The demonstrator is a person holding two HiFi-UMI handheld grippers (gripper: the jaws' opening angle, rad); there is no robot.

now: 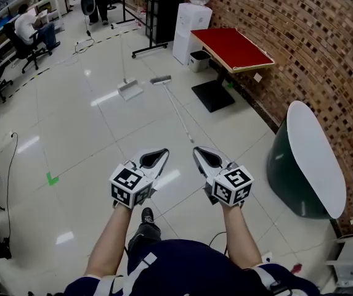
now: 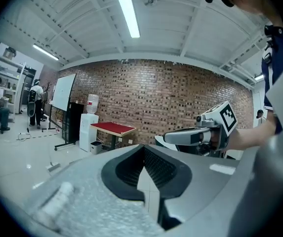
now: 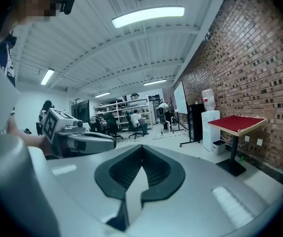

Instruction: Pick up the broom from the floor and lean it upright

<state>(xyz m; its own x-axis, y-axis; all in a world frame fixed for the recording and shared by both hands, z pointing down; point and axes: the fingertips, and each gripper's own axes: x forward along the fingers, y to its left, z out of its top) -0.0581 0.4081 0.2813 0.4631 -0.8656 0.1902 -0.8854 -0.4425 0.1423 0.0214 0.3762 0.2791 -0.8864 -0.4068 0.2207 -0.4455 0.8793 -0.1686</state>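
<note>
The broom (image 1: 175,106) lies flat on the pale tiled floor, its grey head (image 1: 161,79) far from me and its thin handle running back toward my grippers. In the head view both grippers hang side by side above the floor, short of the handle's near end. My left gripper (image 1: 162,153) is shut, its jaws meeting at the tip with nothing between them (image 2: 144,148). My right gripper (image 1: 198,150) also has its jaws closed to a point and holds nothing (image 3: 142,146). Neither touches the broom.
A dustpan (image 1: 130,90) with an upright handle stands left of the broom head. A red-topped table (image 1: 231,47), a bin and a water dispenser (image 1: 191,23) line the brick wall. A white round top on a green base (image 1: 315,159) is at right. People sit at far left.
</note>
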